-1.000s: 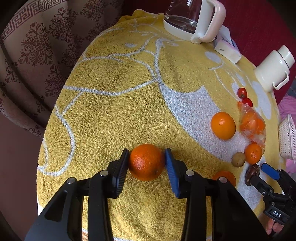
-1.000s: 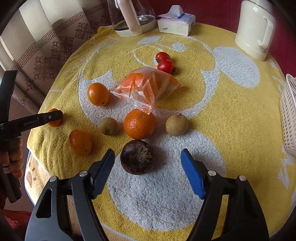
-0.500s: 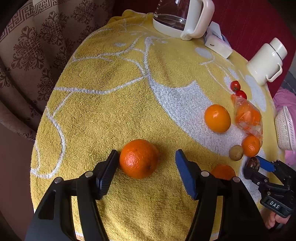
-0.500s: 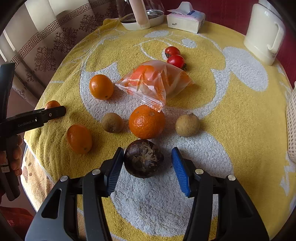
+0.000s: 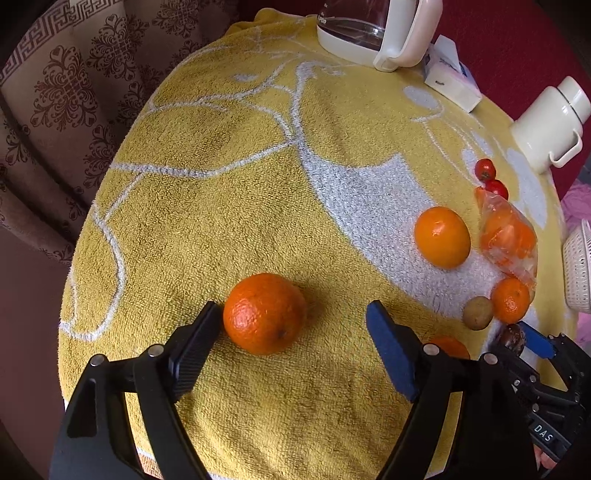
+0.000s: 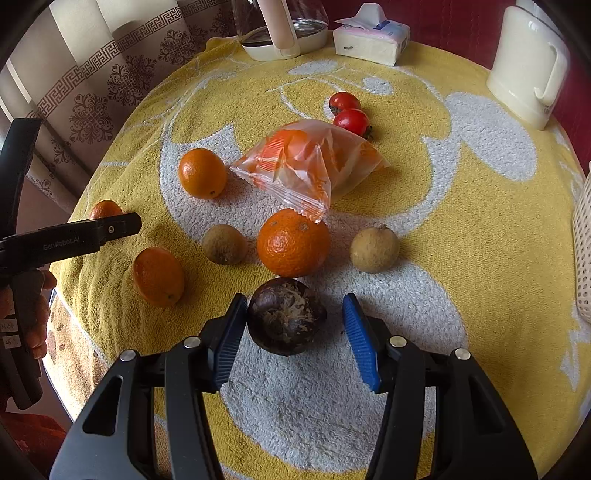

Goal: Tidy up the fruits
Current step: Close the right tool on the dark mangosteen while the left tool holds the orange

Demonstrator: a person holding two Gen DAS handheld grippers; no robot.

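Observation:
My left gripper (image 5: pixel 295 325) is open; an orange (image 5: pixel 264 313) lies on the yellow towel between its fingers, against the left pad. My right gripper (image 6: pixel 295 321) is open around a dark brown round fruit (image 6: pixel 286 315), whose left side touches the left pad. In the right wrist view an orange (image 6: pixel 293 242), two brownish round fruits (image 6: pixel 224 244) (image 6: pixel 374 249), two more oranges (image 6: pixel 202 172) (image 6: pixel 159 277), a bag of orange pieces (image 6: pixel 306 162) and two red tomatoes (image 6: pixel 351 120) lie beyond. The left gripper (image 6: pixel 74 236) shows at the left edge there.
A glass kettle (image 6: pixel 280 29), a tissue box (image 6: pixel 371 38) and a cream jug (image 6: pixel 528 66) stand at the table's far side. A white perforated basket (image 6: pixel 583 243) is at the right edge. A patterned curtain (image 5: pixel 62 92) hangs past the left table edge.
My left gripper has opened and let go of the orange, which now rests on the towel. My right gripper has moved forward around the dark fruit and narrowed.

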